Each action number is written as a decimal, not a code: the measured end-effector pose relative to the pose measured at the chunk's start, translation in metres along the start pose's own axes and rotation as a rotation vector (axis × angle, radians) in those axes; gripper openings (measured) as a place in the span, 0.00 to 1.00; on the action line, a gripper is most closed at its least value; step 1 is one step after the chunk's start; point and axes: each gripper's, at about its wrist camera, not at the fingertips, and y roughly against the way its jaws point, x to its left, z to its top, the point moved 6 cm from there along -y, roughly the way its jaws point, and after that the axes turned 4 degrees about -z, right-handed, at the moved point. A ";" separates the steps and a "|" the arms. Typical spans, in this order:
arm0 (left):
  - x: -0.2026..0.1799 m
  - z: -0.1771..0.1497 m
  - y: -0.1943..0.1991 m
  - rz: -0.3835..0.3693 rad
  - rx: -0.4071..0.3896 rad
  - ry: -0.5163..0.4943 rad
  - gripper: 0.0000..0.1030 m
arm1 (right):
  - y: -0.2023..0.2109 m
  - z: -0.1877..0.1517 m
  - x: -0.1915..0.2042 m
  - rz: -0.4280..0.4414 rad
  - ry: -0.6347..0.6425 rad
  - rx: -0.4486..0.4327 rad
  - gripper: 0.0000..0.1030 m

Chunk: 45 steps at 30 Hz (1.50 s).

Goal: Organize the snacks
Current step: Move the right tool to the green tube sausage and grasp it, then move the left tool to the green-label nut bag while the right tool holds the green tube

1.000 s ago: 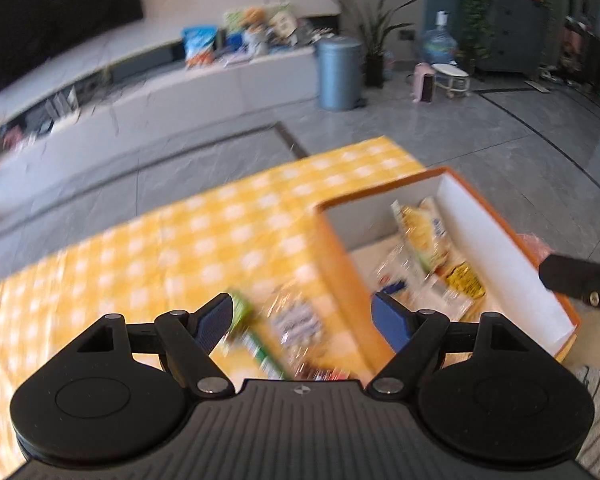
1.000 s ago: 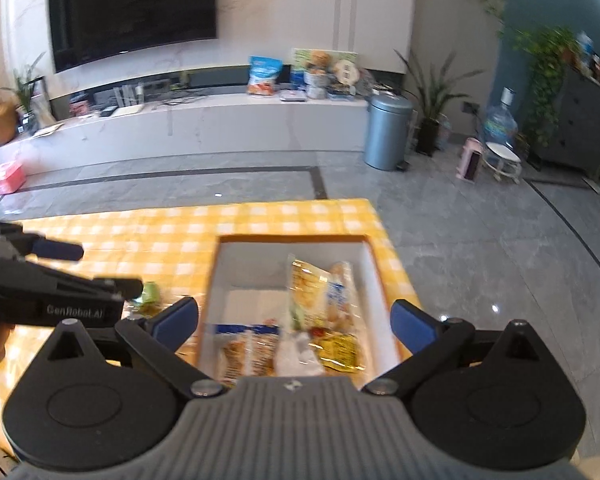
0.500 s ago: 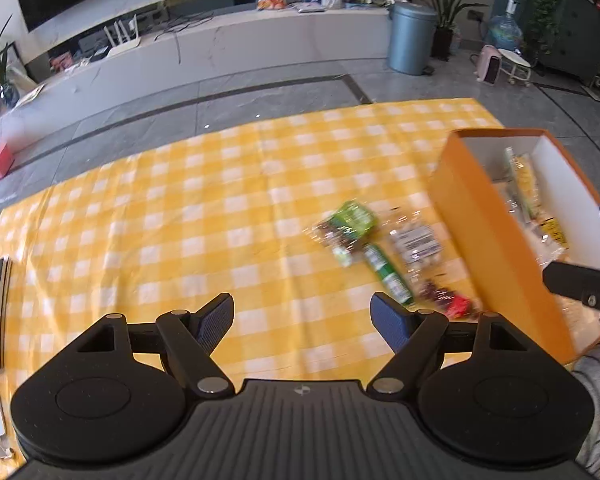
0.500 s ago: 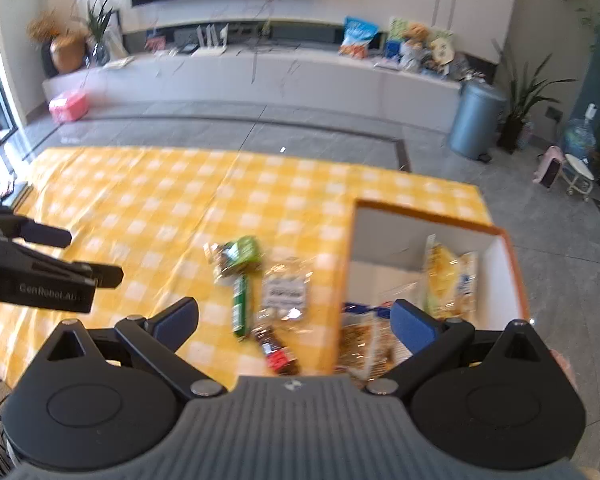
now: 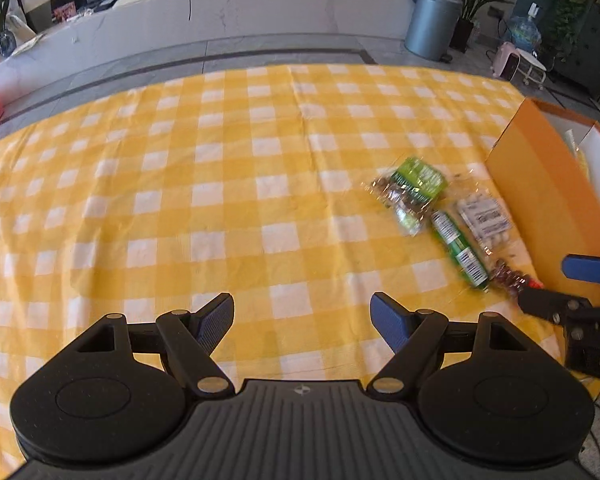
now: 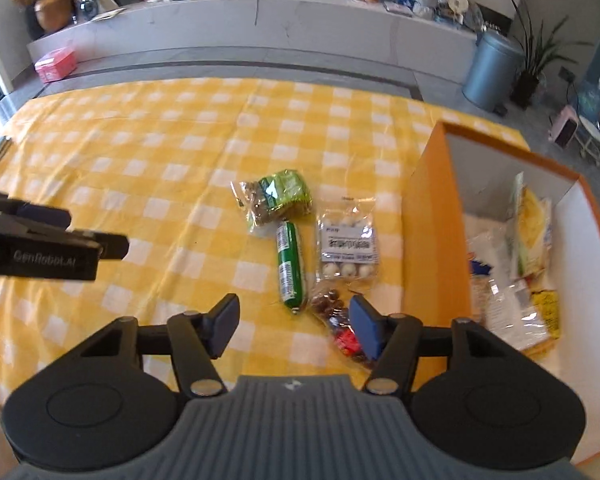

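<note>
Several snacks lie together on the yellow checked cloth: a green nut packet (image 6: 278, 200) (image 5: 412, 186), a green stick (image 6: 290, 268) (image 5: 458, 250), a clear packet of white balls (image 6: 348, 246) (image 5: 484, 218) and a packet of brown candies (image 6: 334, 312) (image 5: 510, 276). The orange box (image 6: 432, 220) (image 5: 540, 196) stands right of them, with several packets inside. My right gripper (image 6: 294, 322) hangs just short of the stick's near end, its jaws closing with only cloth between them. My left gripper (image 5: 302, 320) is open over bare cloth, left of the snacks.
The cloth (image 5: 180, 200) stretches far to the left. A grey bin (image 6: 490, 76) and potted plants stand on the floor beyond. A long white bench (image 6: 260, 28) carries more bags. The left gripper's fingers (image 6: 108, 245) show at the right view's left edge.
Both grippers have swung left from above the box and sunk toward the cloth. The loose snacks now lie close before the right gripper, whose jaws stand narrower than before.
</note>
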 end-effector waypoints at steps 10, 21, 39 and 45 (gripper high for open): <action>0.014 -0.011 -0.012 -0.093 0.011 0.061 0.88 | -0.076 0.017 0.009 -0.016 0.001 0.103 0.33; 0.023 -0.018 -0.019 -0.074 0.044 0.090 0.89 | -0.100 0.022 0.022 -0.017 0.107 0.134 0.20; 0.028 -0.019 -0.017 -0.066 0.029 0.124 0.89 | -0.035 -0.079 0.049 0.069 0.084 0.305 0.22; 0.028 -0.021 -0.018 -0.062 0.034 0.123 0.89 | -0.039 -0.066 0.054 0.051 0.114 0.273 0.31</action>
